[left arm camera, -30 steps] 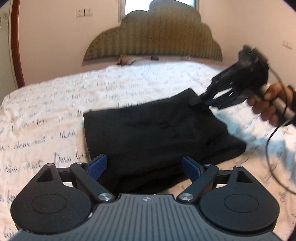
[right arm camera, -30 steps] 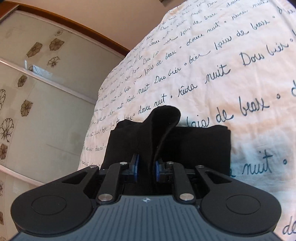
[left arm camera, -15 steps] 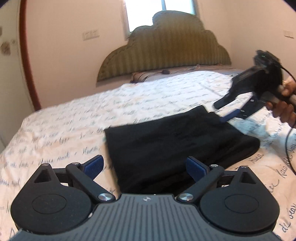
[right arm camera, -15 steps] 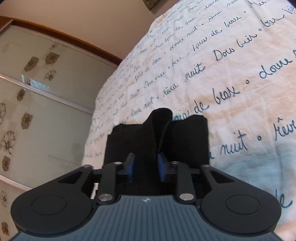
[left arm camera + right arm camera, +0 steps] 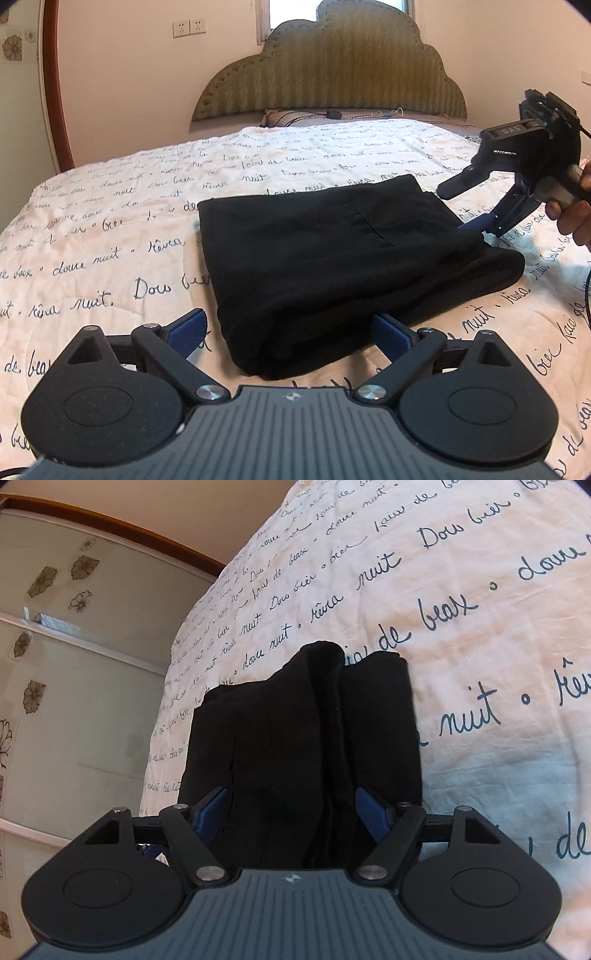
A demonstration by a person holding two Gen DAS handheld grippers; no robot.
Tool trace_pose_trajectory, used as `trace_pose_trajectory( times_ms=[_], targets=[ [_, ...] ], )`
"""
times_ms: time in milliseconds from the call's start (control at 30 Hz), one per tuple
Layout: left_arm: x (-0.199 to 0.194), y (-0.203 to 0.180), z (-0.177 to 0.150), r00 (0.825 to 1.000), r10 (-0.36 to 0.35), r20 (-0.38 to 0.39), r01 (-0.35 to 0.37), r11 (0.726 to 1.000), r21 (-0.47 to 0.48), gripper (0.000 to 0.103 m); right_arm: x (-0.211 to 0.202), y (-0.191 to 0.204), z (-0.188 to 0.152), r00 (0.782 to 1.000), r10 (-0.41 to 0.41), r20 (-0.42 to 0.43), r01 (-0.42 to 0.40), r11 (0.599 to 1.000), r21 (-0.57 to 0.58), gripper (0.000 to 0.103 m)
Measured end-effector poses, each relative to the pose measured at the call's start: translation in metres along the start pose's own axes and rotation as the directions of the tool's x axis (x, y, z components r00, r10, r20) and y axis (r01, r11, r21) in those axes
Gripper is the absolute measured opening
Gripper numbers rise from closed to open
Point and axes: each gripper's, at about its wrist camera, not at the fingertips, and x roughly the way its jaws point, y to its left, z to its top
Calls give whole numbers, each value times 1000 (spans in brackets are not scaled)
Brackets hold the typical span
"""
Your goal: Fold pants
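Observation:
The black pants (image 5: 332, 258) lie folded into a thick rectangle on the bed. My left gripper (image 5: 291, 328) is open, its blue pads on either side of the near folded edge, not touching it. My right gripper (image 5: 465, 206) shows in the left wrist view at the pants' far right corner, jaws open. In the right wrist view the pants (image 5: 306, 746) fill the space between the spread blue pads of the right gripper (image 5: 291, 808). The cloth lies loose between them.
The bed cover (image 5: 110, 236) is cream with dark script. A padded headboard (image 5: 332, 66) and a pillow (image 5: 288, 118) are at the far end. A wardrobe with flower-patterned panels (image 5: 55, 664) stands beyond the bed's edge. A hand (image 5: 572, 218) holds the right gripper.
My right gripper has opened and let go of the pants' edge, which has dropped flat. The left gripper has pulled back and stayed open.

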Motion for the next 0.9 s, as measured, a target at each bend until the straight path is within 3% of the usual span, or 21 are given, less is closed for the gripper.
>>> trace_pose_trajectory(
  times_ms=[133, 367, 500, 667, 800, 900],
  targets=[
    [5, 5, 0, 998, -41, -37, 38, 996, -85, 97, 0, -6, -3, 1000, 11, 10, -12, 999, 31, 75],
    [11, 1, 1, 998, -12, -68, 7, 996, -85, 97, 15, 12, -6, 999, 9, -31, -9, 1000, -23, 76],
    [8, 3, -3, 997, -14, -77, 7, 996, -90, 97, 2, 9, -1, 998, -68, 8, 69, 996, -50, 74],
    [12, 1, -3, 997, -18, -77, 10, 995, -97, 97, 12, 18, -4, 993, -118, -23, 115, 989, -96, 75],
    [13, 0, -4, 997, -21, -77, 13, 996, -93, 98, 23, 20, -7, 998, -33, -62, 31, 999, -28, 82],
    [14, 1, -3, 996, -28, -85, 19, 994, -109, 98, 21, 13, -5, 999, 29, -46, -28, 999, 30, 83]
  ],
)
